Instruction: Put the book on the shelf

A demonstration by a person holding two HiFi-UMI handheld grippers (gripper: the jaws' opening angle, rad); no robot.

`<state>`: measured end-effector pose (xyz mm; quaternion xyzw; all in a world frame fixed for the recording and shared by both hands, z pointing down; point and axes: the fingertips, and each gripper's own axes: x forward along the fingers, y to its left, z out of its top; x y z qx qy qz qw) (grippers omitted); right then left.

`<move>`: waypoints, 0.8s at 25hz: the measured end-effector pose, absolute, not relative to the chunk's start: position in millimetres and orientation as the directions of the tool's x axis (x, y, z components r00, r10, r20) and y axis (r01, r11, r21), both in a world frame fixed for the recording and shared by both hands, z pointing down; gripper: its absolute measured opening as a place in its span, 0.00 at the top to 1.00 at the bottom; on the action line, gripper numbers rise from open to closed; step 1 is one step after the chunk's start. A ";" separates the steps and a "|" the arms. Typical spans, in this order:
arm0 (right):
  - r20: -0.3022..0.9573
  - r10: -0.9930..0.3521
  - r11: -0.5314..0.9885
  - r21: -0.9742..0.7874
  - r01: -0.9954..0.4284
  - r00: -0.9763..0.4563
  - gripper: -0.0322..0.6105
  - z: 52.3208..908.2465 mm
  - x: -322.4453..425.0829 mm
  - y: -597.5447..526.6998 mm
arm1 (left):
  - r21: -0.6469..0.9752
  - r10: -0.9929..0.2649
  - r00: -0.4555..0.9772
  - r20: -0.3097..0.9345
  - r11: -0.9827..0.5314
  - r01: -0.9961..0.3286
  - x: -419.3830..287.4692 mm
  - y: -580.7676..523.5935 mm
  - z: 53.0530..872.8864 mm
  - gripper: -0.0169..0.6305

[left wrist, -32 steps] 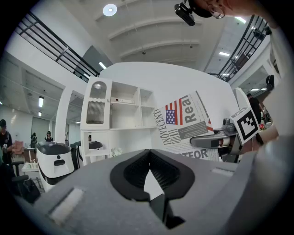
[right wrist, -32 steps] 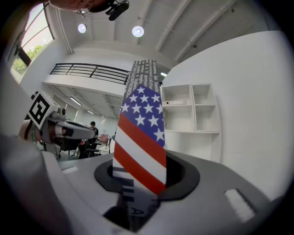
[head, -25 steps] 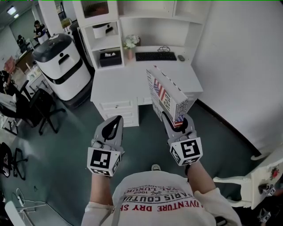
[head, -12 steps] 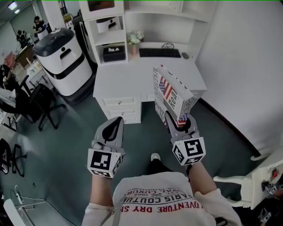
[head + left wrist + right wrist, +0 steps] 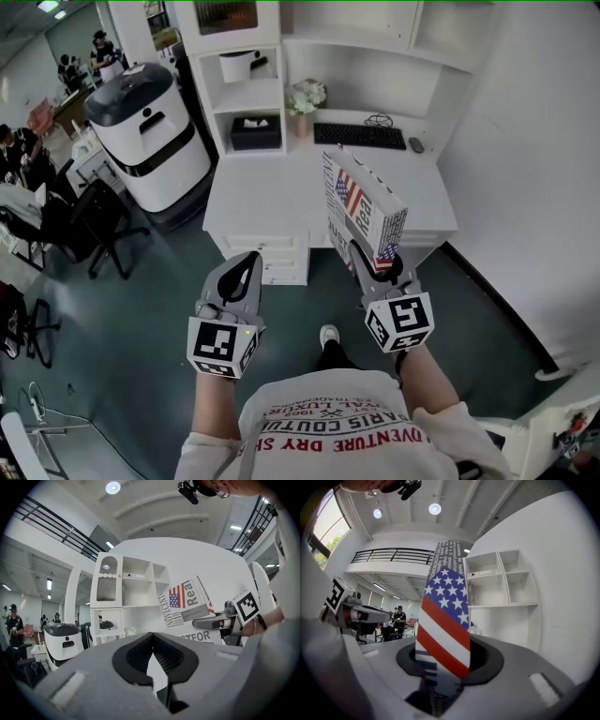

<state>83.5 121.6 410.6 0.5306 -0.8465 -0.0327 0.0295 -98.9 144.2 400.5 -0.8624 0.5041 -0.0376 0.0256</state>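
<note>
The book (image 5: 364,211) sits right of centre in the head view, standing on end above the right gripper (image 5: 377,270), whose jaws are clamped on its lower edge. In the right gripper view the flag-printed spine rises straight up out of the jaws, pressed on both sides. The left gripper (image 5: 246,267), lower left of centre, has its jaws together with nothing between them.

The book is over the floor in front of the white desk (image 5: 272,192), and the shelf (image 5: 370,58) runs along the top of the head view, well apart from it.

It looks thick and boxy with hard, flat covers, so it should stay stiff and not sag or bend in the grip. Its printed cover looks smooth and may be a little slippery under the pads. It does not look fragile. The hold is low, with most of the book towering above the jaws, so I judge it top-heavy: it could swing or tip sideways when tilted toward the shelf. A hold nearer the middle of the covers would steady it. Otherwise the free left gripper could prop the upper end as it goes in
</note>
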 end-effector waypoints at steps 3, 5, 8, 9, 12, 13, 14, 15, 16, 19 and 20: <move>0.015 -0.889 0.458 0.087 -0.885 -0.458 0.70 405.3 94.9 74.6 | -0.085 -0.882 0.471 0.035 -0.472 -0.877 -85.3 102.0 393.1 0.97; 0.016 -0.880 0.474 0.090 -0.876 -0.475 0.70 402.1 103.9 43.2 | -0.091 -0.887 0.461 0.030 -0.462 -0.882 -74.5 72.7 388.0 0.97; 0.015 -0.871 0.491 0.103 -0.865 -0.492 0.70 398.8 120.0 -1.5 | -0.095 -0.894 0.447 0.018 -0.447 -0.890 -57.1 30.0 382.5 0.97; 0.014 -0.869 0.494 0.105 -0.863 -0.495 0.70 397.1 125.4 -15.6 | -0.095 -0.896 0.443 0.015 -0.443 -0.892 -51.3 16.4 380.8 0.97; 0.004 -0.864 0.501 0.107 -0.859 -0.504 0.70 390.7 138.3 -55.2 | -0.105 -0.896 0.443 0.010 -0.442 -0.891 -34.9 -22.0 376.5 0.97; 0.001 -0.863 0.502 0.110 -0.858 -0.505 0.70 388.8 141.9 -67.3 | -0.109 -0.895 0.445 0.011 -0.443 -0.890 -29.7 -33.6 376.1 0.97; 0.000 -0.863 0.503 0.115 -0.857 -0.506 0.70 386.8 145.0 -79.2 | -0.113 -0.894 0.448 0.013 -0.446 -0.888 -24.9 -44.9 375.6 0.97; -0.001 -0.862 0.503 0.119 -0.856 -0.506 0.70 384.3 147.0 -91.0 | -0.115 -0.892 0.452 0.015 -0.450 -0.885 -20.8 -56.0 374.6 0.97; -0.003 -0.862 0.503 0.122 -0.856 -0.507 0.70 381.7 147.8 -102.3 | -0.117 -0.889 0.457 0.015 -0.456 -0.882 -17.6 -66.6 373.0 0.97; -0.015 -0.858 0.507 0.139 -0.851 -0.514 0.70 374.2 144.3 -130.9 | -0.125 -0.881 0.474 0.002 -0.470 -0.874 -12.6 -94.8 366.2 0.97; -0.019 -0.856 0.509 0.146 -0.848 -0.516 0.70 371.7 142.0 -140.0 | -0.127 -0.879 0.477 -0.004 -0.473 -0.872 -12.4 -104.0 364.0 0.97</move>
